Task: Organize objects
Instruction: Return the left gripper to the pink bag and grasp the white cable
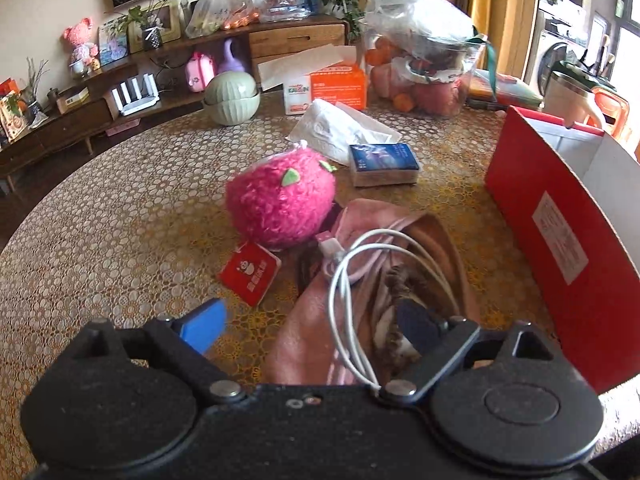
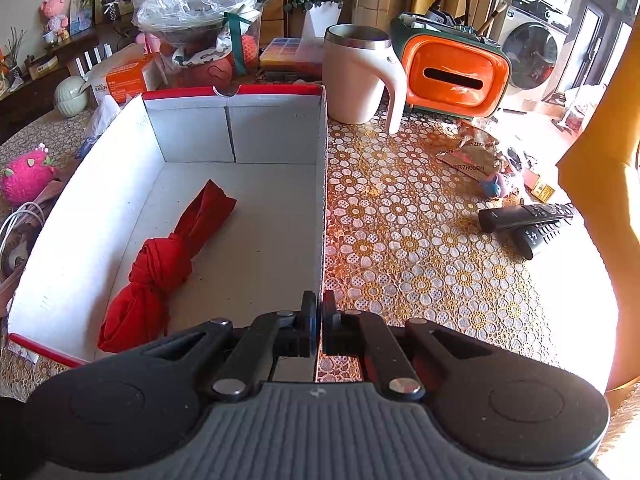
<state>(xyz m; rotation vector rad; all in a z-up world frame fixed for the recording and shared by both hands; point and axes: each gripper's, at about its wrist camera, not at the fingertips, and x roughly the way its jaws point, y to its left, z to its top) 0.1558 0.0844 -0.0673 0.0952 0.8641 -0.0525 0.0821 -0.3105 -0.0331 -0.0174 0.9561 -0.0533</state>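
My left gripper (image 1: 310, 328) is open, its jaws wide apart over a crumpled pink cloth (image 1: 316, 332) with a coiled white cable (image 1: 348, 276) lying on it. Neither pad presses on them. Just beyond sit a pink plush toy (image 1: 280, 204), a red packet (image 1: 250, 276) and a blue box (image 1: 384, 164). A red-and-white cardboard box (image 1: 560, 240) stands to the right. My right gripper (image 2: 319, 320) is shut on the right wall of this box (image 2: 192, 136). A knotted red cloth (image 2: 168, 264) lies inside it.
A floral tablecloth covers the table. Right of the box are a white mug (image 2: 356, 76), an orange tissue holder (image 2: 452, 76), a snack wrapper (image 2: 472, 156) and two remotes (image 2: 524, 216). Farther back are tissues (image 1: 340, 128), green bowls (image 1: 232, 100) and an orange carton (image 1: 336, 88).
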